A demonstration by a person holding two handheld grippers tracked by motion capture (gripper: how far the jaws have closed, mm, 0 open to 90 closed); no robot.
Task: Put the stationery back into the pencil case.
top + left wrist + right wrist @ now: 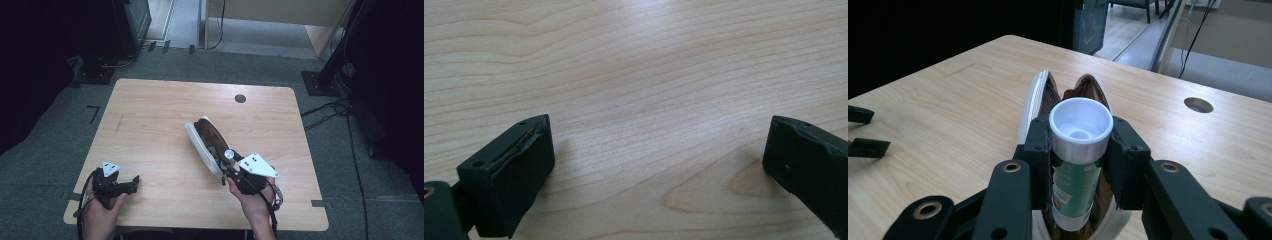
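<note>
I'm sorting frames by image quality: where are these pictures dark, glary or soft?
High view: dim, corners nearly black, table evenly lit. Left gripper view: pale glare across the wood, near left gripper jaws soft. Right gripper view: right gripper and white-capped tube fairly sharp, upper left black, pouch behind slightly soft.

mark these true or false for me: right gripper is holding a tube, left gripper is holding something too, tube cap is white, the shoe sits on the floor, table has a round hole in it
1. The right gripper is clamped on a tube. True.
2. The left gripper holds something too. False: its jaws stand open over bare table.
3. The tube's cap is white. True.
4. The shoe sits on the floor. False: it lies on the table, with the tube at its opening.
5. The table has a round hole. True.
</note>
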